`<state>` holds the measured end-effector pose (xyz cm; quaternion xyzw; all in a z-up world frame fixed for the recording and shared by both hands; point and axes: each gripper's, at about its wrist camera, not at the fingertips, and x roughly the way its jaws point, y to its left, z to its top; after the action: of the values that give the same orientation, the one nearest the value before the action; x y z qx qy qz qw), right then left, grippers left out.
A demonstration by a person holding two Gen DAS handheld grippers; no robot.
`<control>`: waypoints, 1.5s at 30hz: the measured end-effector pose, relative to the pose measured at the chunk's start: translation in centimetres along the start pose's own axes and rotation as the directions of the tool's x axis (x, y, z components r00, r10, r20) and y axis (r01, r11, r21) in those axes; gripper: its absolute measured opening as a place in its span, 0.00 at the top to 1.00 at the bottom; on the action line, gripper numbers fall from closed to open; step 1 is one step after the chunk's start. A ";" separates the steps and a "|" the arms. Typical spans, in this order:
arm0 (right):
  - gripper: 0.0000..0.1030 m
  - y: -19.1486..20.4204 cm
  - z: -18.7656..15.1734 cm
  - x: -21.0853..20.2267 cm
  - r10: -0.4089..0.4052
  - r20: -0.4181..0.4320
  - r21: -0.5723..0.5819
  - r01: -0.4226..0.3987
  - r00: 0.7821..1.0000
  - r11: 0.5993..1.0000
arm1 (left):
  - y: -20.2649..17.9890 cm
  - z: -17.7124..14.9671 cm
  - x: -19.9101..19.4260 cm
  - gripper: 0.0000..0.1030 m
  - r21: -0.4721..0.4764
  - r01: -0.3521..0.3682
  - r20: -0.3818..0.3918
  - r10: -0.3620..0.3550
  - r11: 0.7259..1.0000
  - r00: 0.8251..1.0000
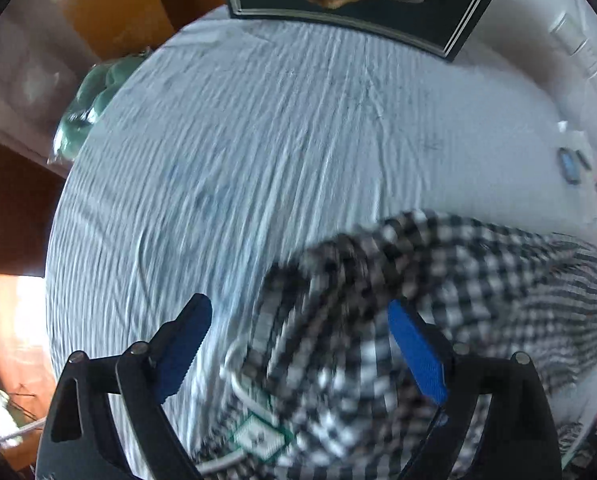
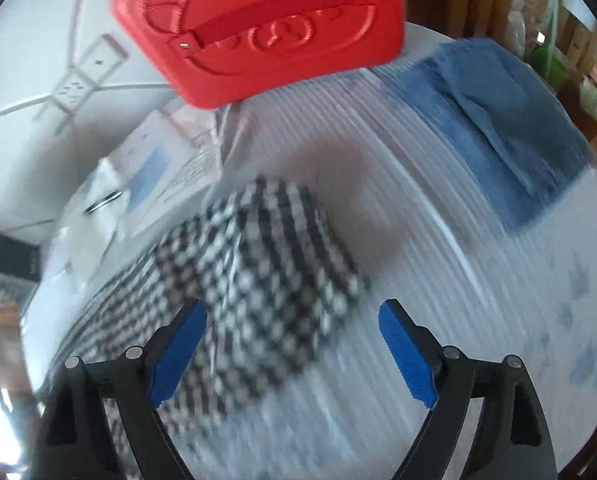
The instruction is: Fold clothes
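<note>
A black-and-white checked shirt (image 1: 418, 304) lies rumpled on a striped pale-blue sheet (image 1: 238, 160). In the left wrist view its collar with a green-edged label (image 1: 260, 438) lies between my fingers. My left gripper (image 1: 300, 322) is open above the shirt and holds nothing. In the right wrist view the shirt (image 2: 266, 272) shows a folded end on the sheet (image 2: 438, 280). My right gripper (image 2: 294, 324) is open just above that end, empty. Both views are blurred by motion.
A folded blue denim garment (image 2: 494, 120) lies at the far right of the bed. A red case (image 2: 266, 28) stands at the bed's far edge, papers (image 2: 154, 176) to its left. A dark framed item (image 1: 358, 4) and a green bundle (image 1: 94, 108) border the sheet.
</note>
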<state>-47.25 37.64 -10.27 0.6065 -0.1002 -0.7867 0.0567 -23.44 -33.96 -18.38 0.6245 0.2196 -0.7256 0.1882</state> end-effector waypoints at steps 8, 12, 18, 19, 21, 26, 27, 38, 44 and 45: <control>0.13 2.5 7.5 7.9 -0.063 -0.076 -0.024 0.061 0.995 0.998 | -1.0 2.8 5.0 0.04 0.020 -0.009 -0.076 0.011 1.000 0.997; 0.11 3.2 7.2 11.2 -0.145 -0.120 -0.080 0.136 0.982 0.987 | -0.4 2.3 4.4 0.25 -0.011 0.033 -0.037 -0.033 0.999 0.999; 0.84 4.6 4.7 6.8 -0.140 -0.015 -0.164 0.136 0.990 0.977 | -1.6 1.6 0.3 0.92 0.008 0.024 0.042 -0.024 1.000 0.999; 0.85 4.2 3.9 4.6 -0.090 0.023 -0.164 0.093 0.996 0.982 | -1.3 1.1 -0.9 0.92 0.006 0.046 0.070 -0.046 0.999 0.996; 0.85 2.5 1.8 0.6 -0.008 0.075 -0.161 0.020 0.997 0.987 | -0.2 -0.6 -3.7 0.92 0.007 0.103 0.133 -0.103 0.995 0.986; 0.86 -3.1 -5.9 -7.6 0.134 0.154 -0.161 -0.109 0.979 0.981 | 2.9 -6.4 -8.9 0.92 0.044 0.170 0.250 -0.176 0.984 0.952; 0.87 -4.4 -7.8 -8.8 0.155 0.160 -0.152 -0.131 0.975 0.980 | 3.6 -7.6 -9.5 0.92 0.049 0.182 0.262 -0.189 0.982 0.947; 0.92 -15.6 -28.5 -8.6 0.119 -0.016 -0.008 -0.119 0.993 0.993 | 8.4 -21.0 -6.9 0.91 0.071 0.134 0.179 -0.145 0.988 0.973; 0.86 -18.0 -31.2 -7.4 0.090 -0.056 0.041 -0.087 0.994 0.995 | 8.7 -22.8 -6.3 0.80 0.050 0.124 0.085 -0.128 0.991 0.988; 0.77 -18.0 -31.2 -7.6 0.089 -0.051 0.042 -0.086 0.995 0.995 | 8.8 -22.8 -7.6 0.73 0.053 0.137 0.107 -0.142 0.989 0.984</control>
<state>-14.58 54.04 -14.82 0.6230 -0.1407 -0.7651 0.0818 1.25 -28.66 -14.46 0.5707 0.2355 -0.7751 0.1346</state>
